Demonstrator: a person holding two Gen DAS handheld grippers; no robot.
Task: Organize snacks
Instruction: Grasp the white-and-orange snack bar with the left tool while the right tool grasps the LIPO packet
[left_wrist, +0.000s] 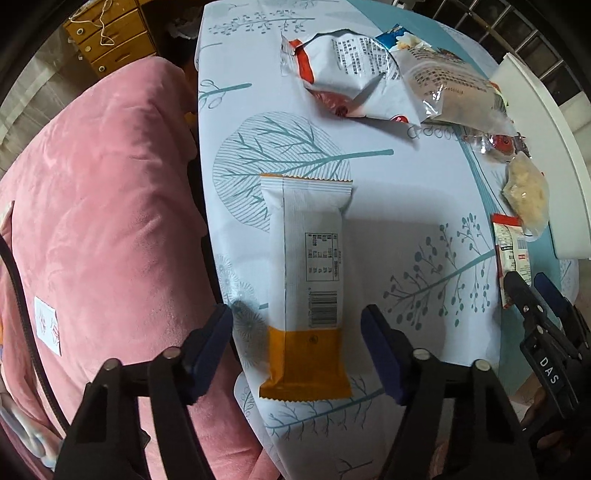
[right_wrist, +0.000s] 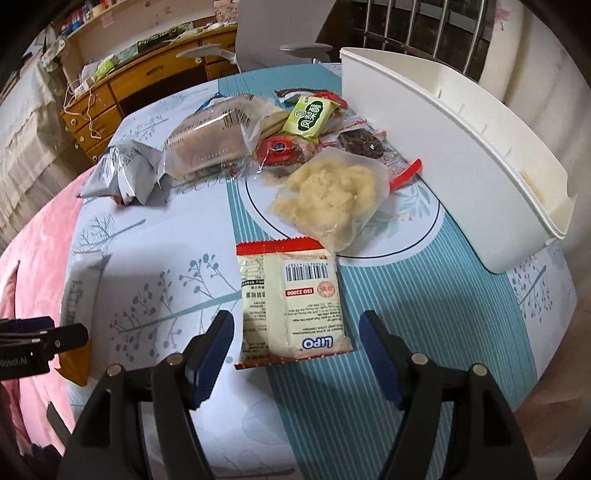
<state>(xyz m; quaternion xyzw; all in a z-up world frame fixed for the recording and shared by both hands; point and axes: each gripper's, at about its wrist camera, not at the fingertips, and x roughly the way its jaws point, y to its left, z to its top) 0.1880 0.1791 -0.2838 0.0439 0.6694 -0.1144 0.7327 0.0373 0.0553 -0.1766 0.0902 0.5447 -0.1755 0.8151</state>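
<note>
Between the blue pads of my left claw (left_wrist: 297, 341) lies a long white-and-orange snack bar (left_wrist: 308, 280), flat on the bench (left_wrist: 406, 240); pads stand clear on both sides, gripping nothing. Over on the right, my right claw (right_wrist: 297, 349) straddles a red-edged cracker packet (right_wrist: 290, 301), jaws apart, not touching it. Beyond that sits a clear bag of pale crumbly snack (right_wrist: 330, 199), then a heap of wrapped snacks (right_wrist: 236, 133), with a white bin (right_wrist: 461, 147) just beside them.

wrapper (left_wrist: 306, 280) – matt paper look | bin (right_wrist: 461, 147) – smooth plastic | blanket (left_wrist: 110, 206) – plush
</note>
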